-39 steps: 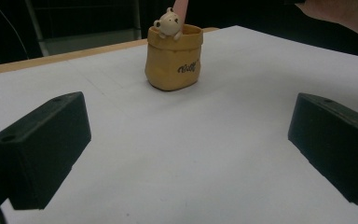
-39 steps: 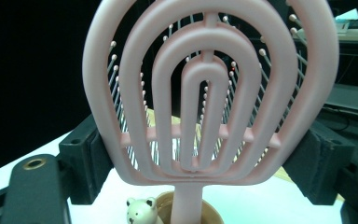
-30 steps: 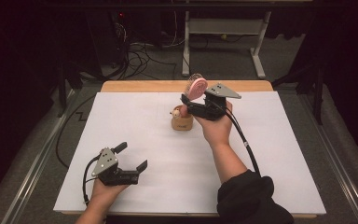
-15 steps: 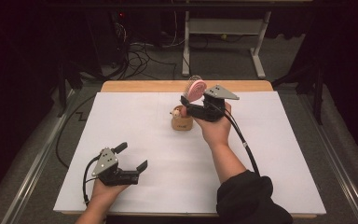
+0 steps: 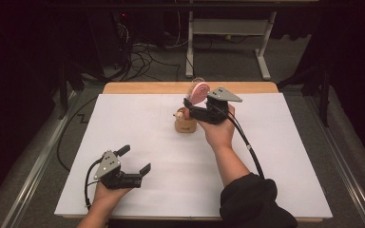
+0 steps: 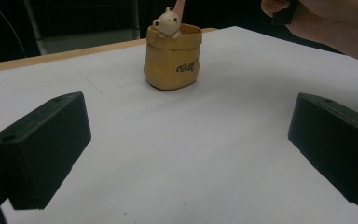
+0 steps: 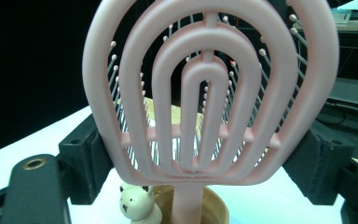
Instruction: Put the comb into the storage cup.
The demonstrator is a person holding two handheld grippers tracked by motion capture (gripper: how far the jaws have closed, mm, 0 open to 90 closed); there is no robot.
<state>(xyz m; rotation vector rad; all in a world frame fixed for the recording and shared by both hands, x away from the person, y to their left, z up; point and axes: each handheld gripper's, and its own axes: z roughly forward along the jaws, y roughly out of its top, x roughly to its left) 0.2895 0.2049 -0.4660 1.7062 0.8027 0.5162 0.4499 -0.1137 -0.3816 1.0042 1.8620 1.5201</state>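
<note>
A small yellow pouch-shaped holder (image 5: 186, 125) (image 6: 172, 58) stands near the middle of the white table, with a little white bear figure (image 6: 167, 23) (image 7: 137, 205) on its rim. A pink hairbrush (image 5: 199, 92) (image 7: 209, 93) stands upright with its handle down in the holder. My right gripper (image 5: 191, 103) (image 7: 205, 156) is level with the brush head, its jaws closed against both edges of it. My left gripper (image 5: 134, 159) (image 6: 186, 149) rests on the table at the front left, open with nothing between its jaws and pointing at the holder.
White paper (image 5: 275, 156) covers the table, and a wooden edge (image 5: 142, 88) shows at the far side. Beyond it are floor cables (image 5: 142, 54) and the legs of a desk frame (image 5: 264, 52). Metal rails run along both sides of the table.
</note>
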